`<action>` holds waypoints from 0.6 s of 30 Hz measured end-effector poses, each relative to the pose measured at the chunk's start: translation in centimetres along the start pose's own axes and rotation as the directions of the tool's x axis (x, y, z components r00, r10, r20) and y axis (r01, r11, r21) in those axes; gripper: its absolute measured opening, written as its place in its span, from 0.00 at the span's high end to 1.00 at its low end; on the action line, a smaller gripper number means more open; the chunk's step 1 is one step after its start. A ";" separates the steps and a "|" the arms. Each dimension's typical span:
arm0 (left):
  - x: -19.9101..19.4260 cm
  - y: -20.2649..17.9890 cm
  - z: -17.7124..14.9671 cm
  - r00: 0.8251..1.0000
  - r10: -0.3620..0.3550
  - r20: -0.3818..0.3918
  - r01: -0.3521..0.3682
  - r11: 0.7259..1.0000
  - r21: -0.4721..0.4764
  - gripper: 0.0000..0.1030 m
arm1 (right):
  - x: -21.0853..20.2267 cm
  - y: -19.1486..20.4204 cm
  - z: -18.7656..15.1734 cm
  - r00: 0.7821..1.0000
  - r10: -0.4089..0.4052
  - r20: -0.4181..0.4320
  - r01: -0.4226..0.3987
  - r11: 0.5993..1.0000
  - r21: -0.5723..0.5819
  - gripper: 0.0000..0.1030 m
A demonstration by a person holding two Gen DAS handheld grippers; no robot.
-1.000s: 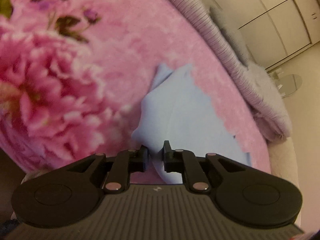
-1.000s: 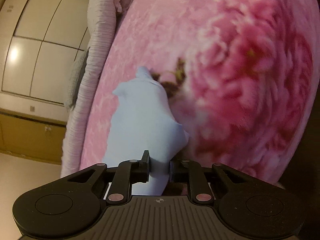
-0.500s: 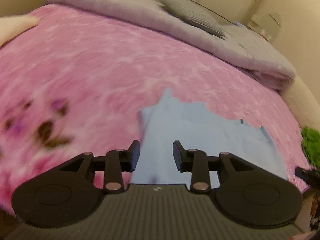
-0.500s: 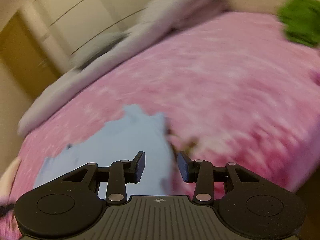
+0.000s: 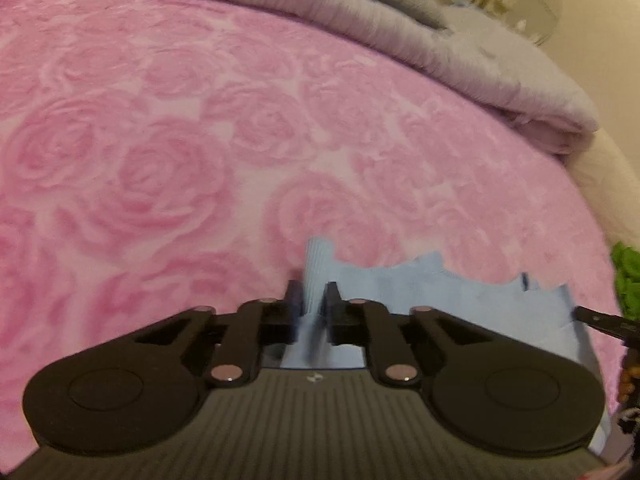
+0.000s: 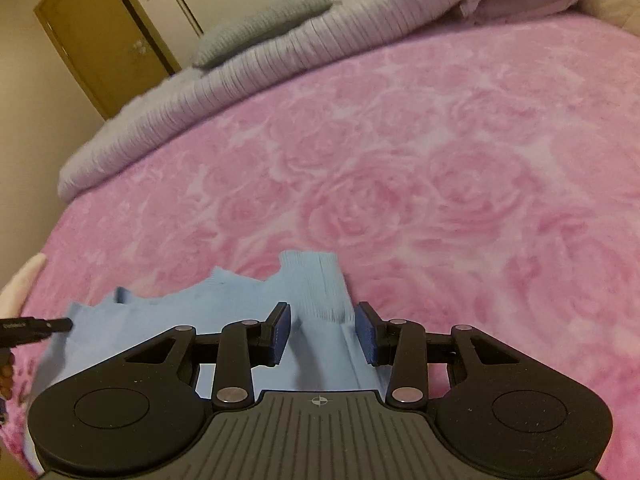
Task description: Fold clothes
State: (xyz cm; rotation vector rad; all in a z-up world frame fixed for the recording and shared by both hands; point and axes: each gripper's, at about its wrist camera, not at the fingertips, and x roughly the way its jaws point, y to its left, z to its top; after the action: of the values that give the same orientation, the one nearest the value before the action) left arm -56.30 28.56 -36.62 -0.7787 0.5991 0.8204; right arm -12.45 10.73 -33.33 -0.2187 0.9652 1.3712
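Observation:
A light blue knit garment [image 5: 440, 292] lies flat on the pink rose-patterned bedspread [image 5: 160, 140], close under both grippers. My left gripper [image 5: 313, 300] is closing, and its pads pinch a ribbed cuff strip at the garment's left end. In the right wrist view the same garment [image 6: 180, 312] spreads to the left. My right gripper [image 6: 323, 328] straddles the ribbed cuff at the right end; its jaws are closing, with a small gap still between pads and cloth. Each view shows the other gripper's black tip at its edge, the right gripper's [image 5: 600, 318] and the left gripper's [image 6: 36, 326].
A rolled grey-lilac quilt [image 6: 240, 76] and a grey pillow [image 6: 260, 28] line the bed's far edge. Something green [image 5: 628, 276] sits at the right edge of the bed. A brown door [image 6: 100, 40] and pale wardrobe fronts stand behind. The bedspread [image 6: 440, 180] stretches wide ahead.
Both wrists rolled level and slid along the bed. Both grippers let go of the bunched garment, which now lies flat. The left has since closed on a cuff and the right has narrowed around one.

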 end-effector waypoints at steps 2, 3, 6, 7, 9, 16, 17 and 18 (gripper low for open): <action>-0.3 0.1 0.0 0.999 -0.024 0.048 0.023 1.000 0.015 0.94 | -0.2 0.0 0.2 1.000 0.016 0.024 -0.015 0.999 -0.038 0.88; -0.6 0.2 0.0 0.997 -0.031 0.076 0.030 0.999 0.023 0.94 | -0.6 0.1 0.2 0.999 0.021 0.042 -0.019 0.998 -0.056 0.89; -1.4 0.2 0.1 0.985 -0.055 0.161 0.048 0.998 0.047 0.95 | -1.5 0.3 0.7 0.992 0.031 0.119 -0.022 0.997 -0.077 0.90; -1.6 0.3 0.1 0.980 -0.064 0.189 0.054 0.997 0.055 0.95 | -1.7 0.3 0.8 0.990 0.030 0.137 -0.021 0.997 -0.074 0.90; -0.6 0.3 0.4 0.983 -0.053 0.178 0.047 0.998 0.039 0.94 | -1.1 0.3 1.0 0.991 0.012 0.136 -0.003 0.998 -0.062 0.90; 2.4 0.3 0.5 0.994 0.065 0.084 -0.070 0.996 0.053 0.89 | 2.2 0.6 1.1 0.994 -0.110 0.028 0.111 0.993 -0.047 0.81; 1.6 0.3 0.6 0.989 0.100 0.109 -0.107 0.993 0.054 0.89 | 1.7 0.8 1.2 0.991 -0.131 0.034 0.133 0.990 -0.041 0.74; 0.3 0.3 0.5 0.983 0.122 0.135 -0.129 0.991 0.045 0.89 | 0.8 1.1 1.2 0.984 -0.170 0.057 0.172 0.984 -0.042 0.55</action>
State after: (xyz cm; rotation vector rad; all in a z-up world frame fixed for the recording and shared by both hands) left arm -56.26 29.23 -36.66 -0.6366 0.5536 0.9606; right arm -12.93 12.36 -32.68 -0.2926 0.8506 1.2364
